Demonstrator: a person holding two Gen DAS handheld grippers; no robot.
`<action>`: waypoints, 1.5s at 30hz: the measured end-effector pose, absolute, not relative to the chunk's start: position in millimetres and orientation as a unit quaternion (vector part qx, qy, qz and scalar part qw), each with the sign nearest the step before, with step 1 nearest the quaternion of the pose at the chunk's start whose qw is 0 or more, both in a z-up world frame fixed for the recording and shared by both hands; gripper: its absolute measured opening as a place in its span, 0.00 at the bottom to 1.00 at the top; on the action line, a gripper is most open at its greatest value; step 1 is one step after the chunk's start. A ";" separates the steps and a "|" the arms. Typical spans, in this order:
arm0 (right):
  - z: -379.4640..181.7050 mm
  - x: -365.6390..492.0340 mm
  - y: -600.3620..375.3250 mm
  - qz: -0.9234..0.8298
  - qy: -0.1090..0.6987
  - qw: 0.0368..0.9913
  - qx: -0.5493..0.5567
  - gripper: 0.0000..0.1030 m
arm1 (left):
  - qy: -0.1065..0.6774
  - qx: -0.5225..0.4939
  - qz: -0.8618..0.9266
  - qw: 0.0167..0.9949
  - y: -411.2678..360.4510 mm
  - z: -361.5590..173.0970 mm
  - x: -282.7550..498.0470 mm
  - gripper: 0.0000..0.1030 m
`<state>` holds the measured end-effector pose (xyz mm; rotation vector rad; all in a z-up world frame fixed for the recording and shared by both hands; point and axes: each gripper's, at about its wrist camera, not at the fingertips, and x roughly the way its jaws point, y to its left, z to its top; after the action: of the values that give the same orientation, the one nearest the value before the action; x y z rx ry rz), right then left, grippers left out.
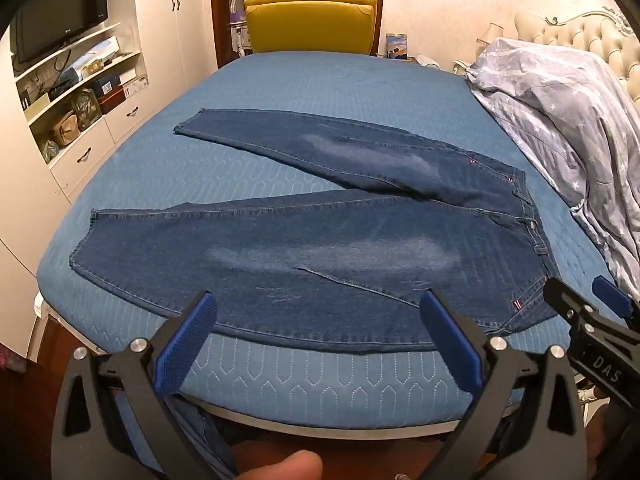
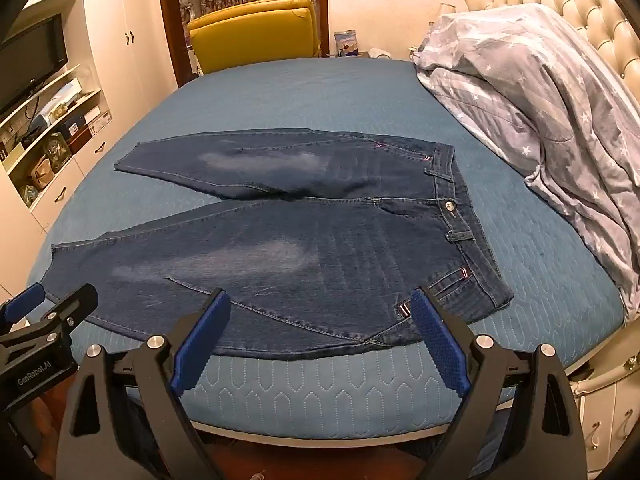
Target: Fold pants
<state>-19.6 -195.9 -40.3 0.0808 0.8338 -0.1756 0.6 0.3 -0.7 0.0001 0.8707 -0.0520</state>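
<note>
Fingers (image 1: 192, 336) of the left gripper (image 1: 320, 332) stand wide and empty in the left wrist view, over the near edge of the bed (image 1: 320, 80). The jeans (image 1: 320, 248) lie flat there, legs splayed leftward; the right gripper (image 1: 592, 312) hides the waistband's near corner. A fingertip (image 1: 296, 466) shows at the bottom, cut off.

In the right wrist view the right gripper (image 2: 320, 320) is likewise spread wide, holding nothing. The jeans (image 2: 300, 240) lie unfolded, one hem hidden behind the left gripper (image 2: 44, 308).
</note>
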 end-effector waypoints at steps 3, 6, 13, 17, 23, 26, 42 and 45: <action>-41.5 -19.4 -200.4 -0.085 0.405 0.909 0.041 0.86 | 0.425 -0.003 -0.025 0.905 1.7 -2.9 2.0 0.99; -42.0 -19.9 -200.2 -0.085 0.405 0.910 0.041 0.86 | 0.423 -0.003 -0.024 0.906 2.5 -2.4 2.1 0.99; -42.3 -19.7 -200.0 -0.084 0.405 0.909 0.041 0.86 | 0.421 -0.004 -0.023 0.907 3.8 -1.5 1.0 0.99; -42.3 -19.6 -200.3 -0.085 0.405 0.909 0.042 0.86 | 0.421 -0.004 -0.023 0.907 3.9 -1.3 0.7 0.99; -42.7 -20.1 -199.9 -0.084 0.405 0.909 0.043 0.86 | 0.421 -0.005 -0.024 0.907 4.3 -1.5 0.7 0.99; -43.2 -20.3 -199.5 -0.083 0.406 0.909 0.043 0.86 | 0.422 -0.006 -0.024 0.906 4.8 -2.8 0.2 0.99; -43.4 -20.5 -199.1 -0.083 0.406 0.909 0.045 0.86 | 0.422 -0.007 -0.025 0.906 5.4 -2.9 0.7 0.99; -43.5 -20.5 -198.8 -0.083 0.406 0.909 0.045 0.86 | 0.423 -0.007 -0.025 0.906 5.4 -2.9 0.6 0.99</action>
<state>-20.5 -198.8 -43.5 0.0923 0.8376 -0.1710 0.6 5.4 -2.9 -0.0148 0.8725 -0.0518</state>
